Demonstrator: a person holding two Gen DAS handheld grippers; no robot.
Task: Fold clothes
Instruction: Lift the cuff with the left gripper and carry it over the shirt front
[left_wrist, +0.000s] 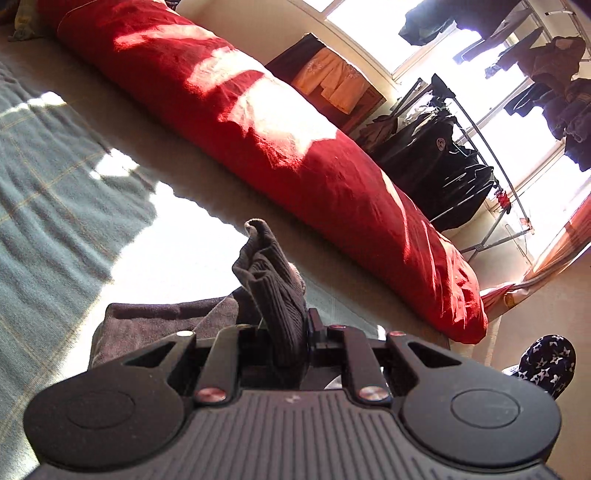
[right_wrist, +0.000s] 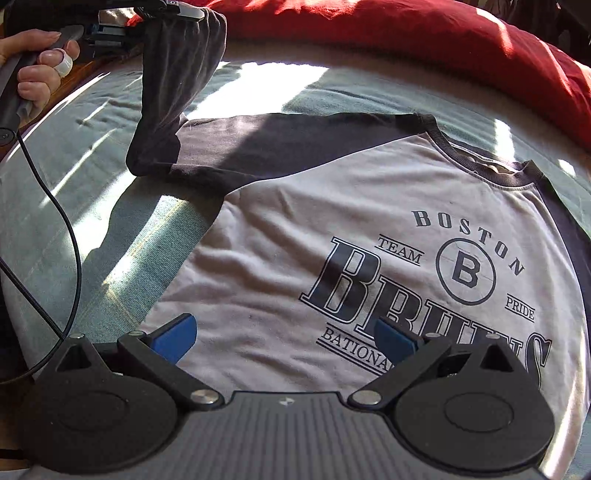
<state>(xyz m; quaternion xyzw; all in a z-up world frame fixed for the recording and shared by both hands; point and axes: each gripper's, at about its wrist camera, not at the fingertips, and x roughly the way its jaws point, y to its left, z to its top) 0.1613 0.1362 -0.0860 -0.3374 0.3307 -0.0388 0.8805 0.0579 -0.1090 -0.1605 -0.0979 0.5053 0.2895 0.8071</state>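
Right gripper (right_wrist: 286, 338) hangs over the shirt (right_wrist: 332, 258) with jaws wide and nothing between its blue pads (right_wrist: 177, 332). Shirt lies face up on the teal bedspread (right_wrist: 92, 221), grey body, dark sleeves, printed front. Left gripper (left_wrist: 295, 332) is clamped narrow on the ribbed cuff (left_wrist: 273, 288), holding that sleeve (right_wrist: 173, 92) raised at far left. Beyond lies a red duvet (left_wrist: 277, 122), then a drying rack (left_wrist: 480, 147) by the window.

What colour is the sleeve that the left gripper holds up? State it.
Dark charcoal grey sleeve, clearest in the right wrist view.
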